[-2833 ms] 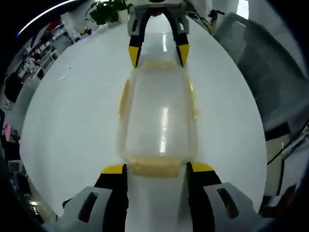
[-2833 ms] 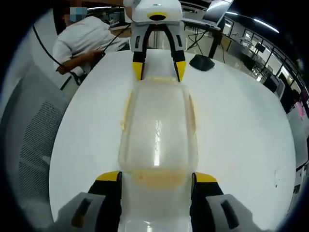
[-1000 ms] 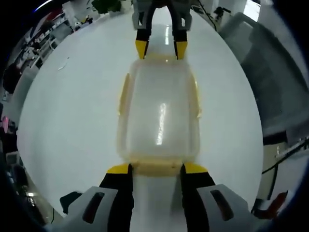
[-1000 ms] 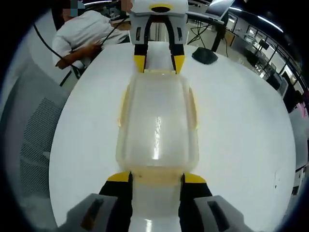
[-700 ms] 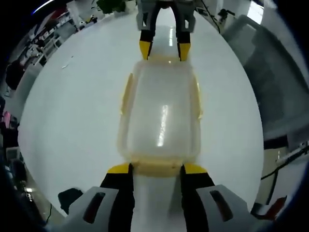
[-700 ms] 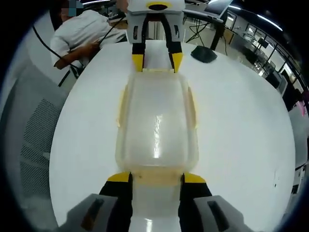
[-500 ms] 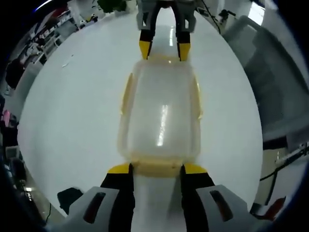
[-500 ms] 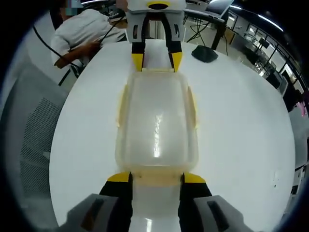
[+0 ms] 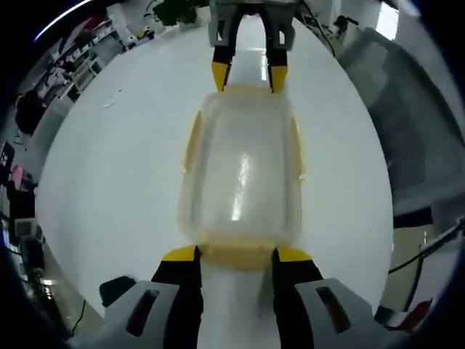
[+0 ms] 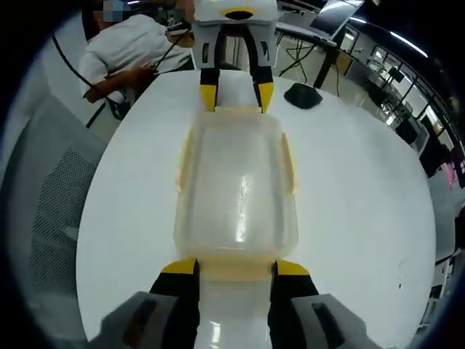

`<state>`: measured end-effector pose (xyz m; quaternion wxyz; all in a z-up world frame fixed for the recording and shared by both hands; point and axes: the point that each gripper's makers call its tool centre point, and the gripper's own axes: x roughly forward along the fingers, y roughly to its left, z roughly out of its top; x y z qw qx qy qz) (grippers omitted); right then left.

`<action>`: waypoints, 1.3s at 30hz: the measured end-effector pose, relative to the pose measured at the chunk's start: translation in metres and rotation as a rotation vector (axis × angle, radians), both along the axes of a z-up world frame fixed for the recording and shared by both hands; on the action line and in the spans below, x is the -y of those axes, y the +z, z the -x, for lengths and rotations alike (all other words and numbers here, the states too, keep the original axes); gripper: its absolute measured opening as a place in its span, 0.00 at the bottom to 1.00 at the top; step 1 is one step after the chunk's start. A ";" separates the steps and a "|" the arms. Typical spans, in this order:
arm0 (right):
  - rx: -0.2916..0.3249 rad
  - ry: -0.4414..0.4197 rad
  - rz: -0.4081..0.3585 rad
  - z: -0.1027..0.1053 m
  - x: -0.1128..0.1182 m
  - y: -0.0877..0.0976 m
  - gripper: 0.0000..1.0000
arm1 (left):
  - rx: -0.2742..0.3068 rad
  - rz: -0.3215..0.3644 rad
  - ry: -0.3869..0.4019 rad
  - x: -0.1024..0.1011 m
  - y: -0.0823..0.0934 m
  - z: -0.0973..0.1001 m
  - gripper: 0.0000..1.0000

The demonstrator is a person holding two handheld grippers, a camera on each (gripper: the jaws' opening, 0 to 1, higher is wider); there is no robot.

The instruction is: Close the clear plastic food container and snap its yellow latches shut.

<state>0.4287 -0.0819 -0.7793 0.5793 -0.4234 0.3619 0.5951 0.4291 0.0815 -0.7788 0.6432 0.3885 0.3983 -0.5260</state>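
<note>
in the left gripper view, a mesh-backed office chair is absent from the left; there, cluttered shelves [image 9: 80, 54] line the far edge of the room, past the white round table [image 9: 109, 182]. on the table, midway across, lies the clear plastic food container [image 9: 242, 171], lid on, long axis running straight away from the camera. a yellow latch [image 9: 191, 142] lies along its left long side and another along its right. the left gripper [image 9: 235, 254] sits at the container's near short end, its yellow-tipped jaws a little apart with the near end latch [image 9: 237, 254] between them, touching it. at the far short end the right gripper [image 9: 248, 75] comes in from the top, its two yellow tips at the far rim. right of the table stands a grey mesh chair [image 9: 407, 123].

in the right gripper view, a person in a white shirt [image 10: 120, 54] sits at upper left beside a grey mesh chair back [image 10: 43, 196]. the container [image 10: 236, 185] lies lengthwise on the table [image 10: 363, 203], the right gripper [image 10: 235, 267] parted around its near end latch [image 10: 237, 269], the left gripper [image 10: 231, 94] at the far end. a dark flat object [image 10: 303, 94] rests on the table at upper right.
</note>
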 end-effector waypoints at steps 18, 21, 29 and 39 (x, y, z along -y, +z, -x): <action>0.013 0.007 -0.004 0.013 0.014 0.023 0.34 | 0.026 -0.003 0.001 0.014 0.025 0.013 0.35; 0.010 0.015 -0.001 0.014 0.017 0.025 0.34 | 0.028 -0.003 0.006 0.017 0.028 0.016 0.35; 0.013 0.024 -0.023 0.015 0.018 0.031 0.34 | 0.029 -0.015 0.020 0.017 0.031 0.017 0.35; 0.017 0.030 -0.033 0.019 0.027 0.041 0.34 | 0.034 -0.021 0.025 0.027 0.037 0.021 0.35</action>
